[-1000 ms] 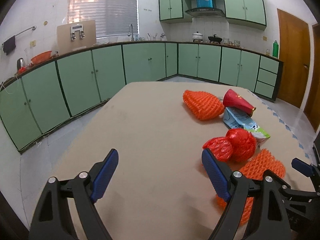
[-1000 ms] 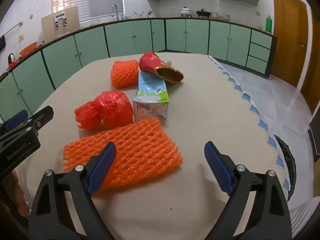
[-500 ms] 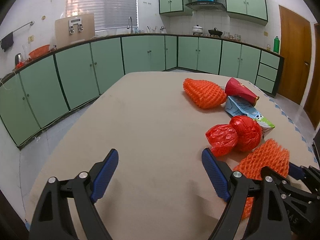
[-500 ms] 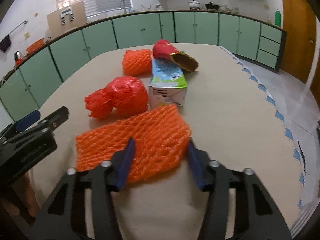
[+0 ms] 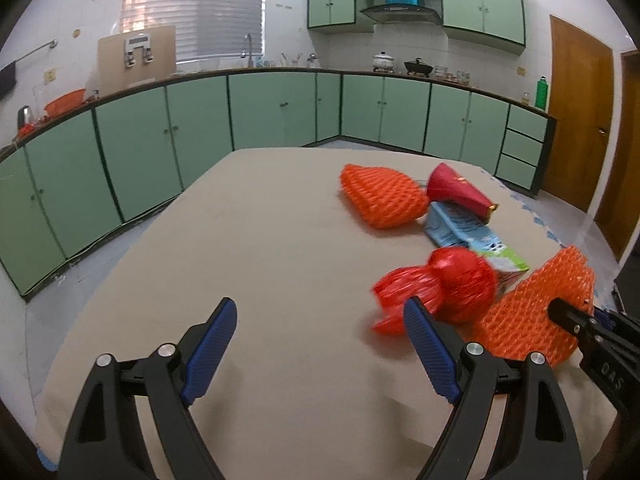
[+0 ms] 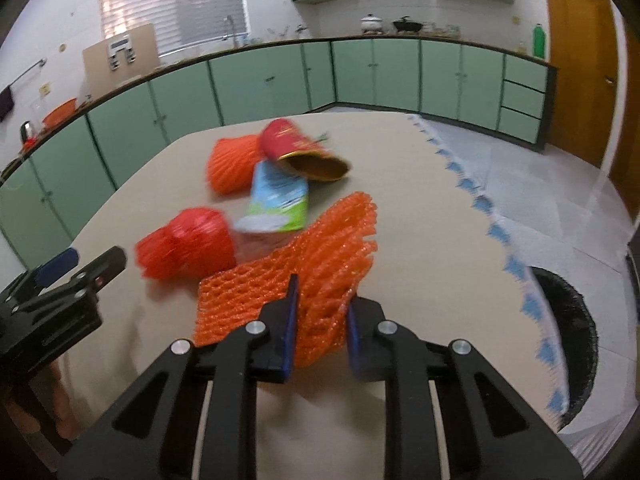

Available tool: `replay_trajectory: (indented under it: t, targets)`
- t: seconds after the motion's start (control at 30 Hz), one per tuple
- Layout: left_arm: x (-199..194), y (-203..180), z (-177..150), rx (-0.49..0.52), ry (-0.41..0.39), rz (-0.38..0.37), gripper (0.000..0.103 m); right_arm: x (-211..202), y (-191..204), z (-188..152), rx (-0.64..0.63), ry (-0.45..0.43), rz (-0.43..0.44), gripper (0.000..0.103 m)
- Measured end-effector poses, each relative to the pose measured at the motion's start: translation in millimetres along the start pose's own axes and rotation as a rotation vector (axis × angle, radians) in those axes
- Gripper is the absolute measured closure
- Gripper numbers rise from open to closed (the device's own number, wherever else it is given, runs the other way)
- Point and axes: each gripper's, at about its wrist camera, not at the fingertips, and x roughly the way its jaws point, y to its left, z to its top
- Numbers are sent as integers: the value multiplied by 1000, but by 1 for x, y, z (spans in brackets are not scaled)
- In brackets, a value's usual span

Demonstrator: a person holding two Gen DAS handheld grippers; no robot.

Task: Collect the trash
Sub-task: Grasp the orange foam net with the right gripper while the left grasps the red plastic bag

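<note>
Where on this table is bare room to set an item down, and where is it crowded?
Free: the beige tabletop between the open left gripper and the cabinet-side edge. Crowded: the other side, with the orange foam net, red bag and milk carton.

Right gripper (image 6: pixel 320 320): blue pads have just been closing, now pinching the near edge of the orange foam net sleeve (image 6: pixel 304 264)
Net sleeve: far end tilted up off the beige table (image 6: pixel 420 208)
Behind it: red crumpled plastic bag (image 6: pixel 188 248), blue-green carton (image 6: pixel 280 200), red cone-shaped wrapper (image 6: pixel 300 152)
Left gripper (image 6: pixel 76 268): at left edge, blue tip visible
</note>
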Motion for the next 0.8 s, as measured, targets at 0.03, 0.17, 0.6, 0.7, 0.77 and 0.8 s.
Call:
replay_trajectory:
  t: [0.03, 0.17, 0.6, 0.7, 0.77, 0.8]
  targets:
    - [1, -5, 2, 1, -1, -12, 19, 2, -4, 2, 5, 0, -8, 84]
    - [5, -21, 6, 9, -6, -42, 19, 8, -19, 6, 16, 2, -34, 84]
    - [34, -62, 21, 22, 27, -103, 20, 16, -53, 13, 20, 0, -68, 84]
    - [39, -62, 23, -5, 53, -137, 28, 18, -57, 13, 28, 11, -65, 83]
    - [42, -62, 22, -6, 72, -155, 41, 19, -58, 13, 34, 16, -61, 83]
    - [42, -62, 22, -7, 75, -162, 49, 20, -59, 12, 35, 17, -60, 83]
